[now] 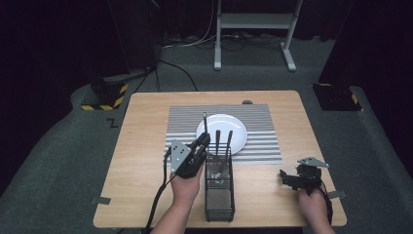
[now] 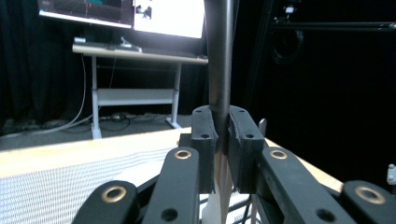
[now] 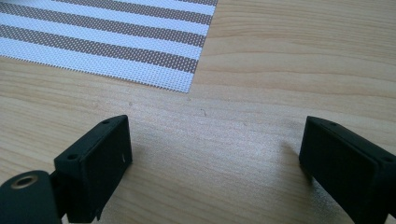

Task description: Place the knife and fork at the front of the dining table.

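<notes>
Black-handled utensil [image 1: 204,125], upright, is pinched between the pressed-together jaws of the left gripper [image 1: 202,142], just left of the far end of the wire basket [image 1: 218,192]. In the left gripper view we see its dark handle [image 2: 219,56] rising between the two pads [image 2: 204,135]. Two more utensils [image 1: 223,146] stand in the basket (their handles lean over the white plate [image 1: 221,127], which sits on the striped placemat [image 1: 258,131]). At the near right of the wooden table [image 1: 141,161], the right gripper [image 1: 292,178] rests with its jaws spread wide, with bare wood [image 3: 224,140] between them.
</notes>
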